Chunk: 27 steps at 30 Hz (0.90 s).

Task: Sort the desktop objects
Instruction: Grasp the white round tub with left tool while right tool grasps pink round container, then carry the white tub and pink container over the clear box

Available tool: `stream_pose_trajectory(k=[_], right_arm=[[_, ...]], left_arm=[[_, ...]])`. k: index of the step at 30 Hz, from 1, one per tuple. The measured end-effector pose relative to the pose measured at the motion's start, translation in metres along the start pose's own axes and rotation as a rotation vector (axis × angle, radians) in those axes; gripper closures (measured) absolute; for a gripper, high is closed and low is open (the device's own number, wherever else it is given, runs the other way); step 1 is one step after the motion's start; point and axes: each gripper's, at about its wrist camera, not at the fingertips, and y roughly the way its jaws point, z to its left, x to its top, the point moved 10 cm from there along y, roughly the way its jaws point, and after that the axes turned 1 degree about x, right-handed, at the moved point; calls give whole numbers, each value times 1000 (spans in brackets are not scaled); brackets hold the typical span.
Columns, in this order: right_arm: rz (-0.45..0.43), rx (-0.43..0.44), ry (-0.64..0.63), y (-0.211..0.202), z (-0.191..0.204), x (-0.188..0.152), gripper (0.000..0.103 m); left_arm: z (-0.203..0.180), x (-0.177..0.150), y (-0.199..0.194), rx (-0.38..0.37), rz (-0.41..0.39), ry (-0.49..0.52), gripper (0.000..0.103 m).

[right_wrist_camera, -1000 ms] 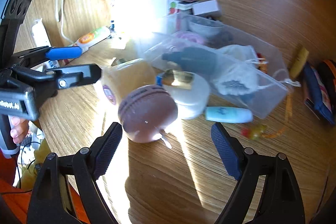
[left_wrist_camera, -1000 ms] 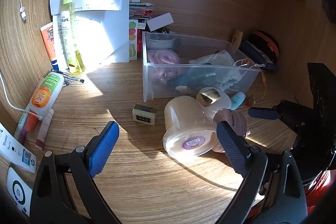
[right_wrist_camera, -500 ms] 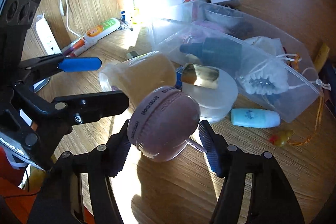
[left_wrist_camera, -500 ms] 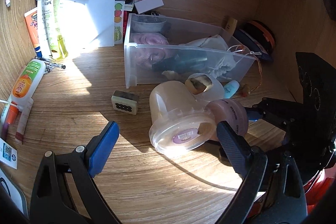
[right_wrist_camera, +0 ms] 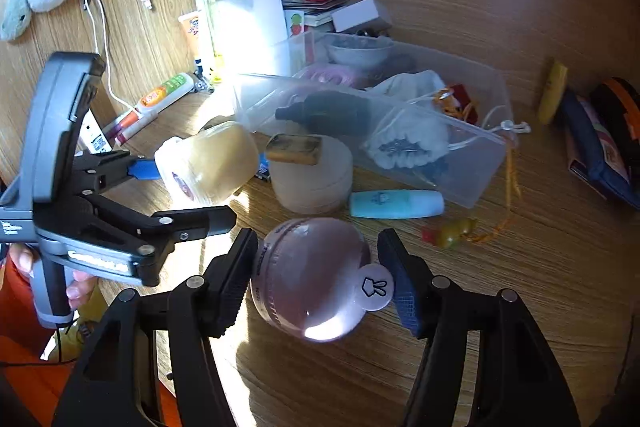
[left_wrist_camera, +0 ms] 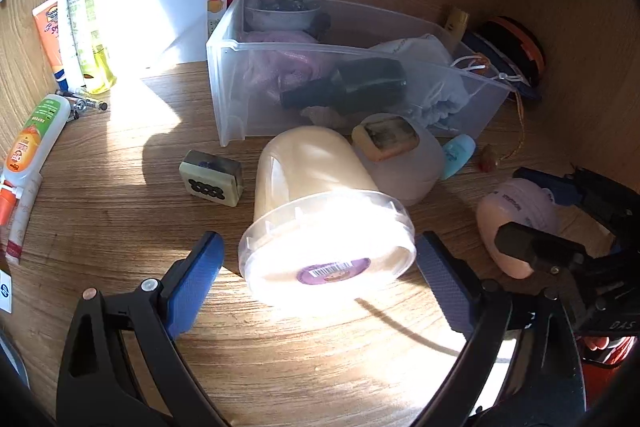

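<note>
I am in the picking step. My right gripper [right_wrist_camera: 318,277] is clamped on the one pink case [right_wrist_camera: 310,279], in front of the clear bin [right_wrist_camera: 476,187]. My left gripper [left_wrist_camera: 320,267] stands open around the one tub [left_wrist_camera: 326,223], which lies on its side in front of the bin; the pads do not touch it. I think the next move is to carry the case into the bin. Beside the tub I count one round jar [left_wrist_camera: 404,163] and one tile [left_wrist_camera: 212,179].
</note>
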Motion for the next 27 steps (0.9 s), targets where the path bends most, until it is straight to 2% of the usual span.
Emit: stream_pose_trajectory(k=[3, 5, 6, 7, 18, 27], right_arm=[[-1, 0, 11, 0, -4, 0, 44], [1, 6, 16, 0, -4, 0, 44], [3, 7, 19, 0, -5, 0, 44], [3, 6, 20, 1, -5, 0, 44], [9, -47, 1, 2, -10, -11, 43], [4, -21, 68, 0, -15, -7, 44]], left_arm=[[1, 5, -7, 33, -48, 10, 7], [0, 6, -8, 44, -51, 24, 18], [-2, 5, -6, 26, -35, 26, 29], [-4, 3, -4, 10, -19, 22, 33], [-1, -2, -14, 5, -44, 15, 34], [-5, 15, -40, 1, -118, 66, 35]])
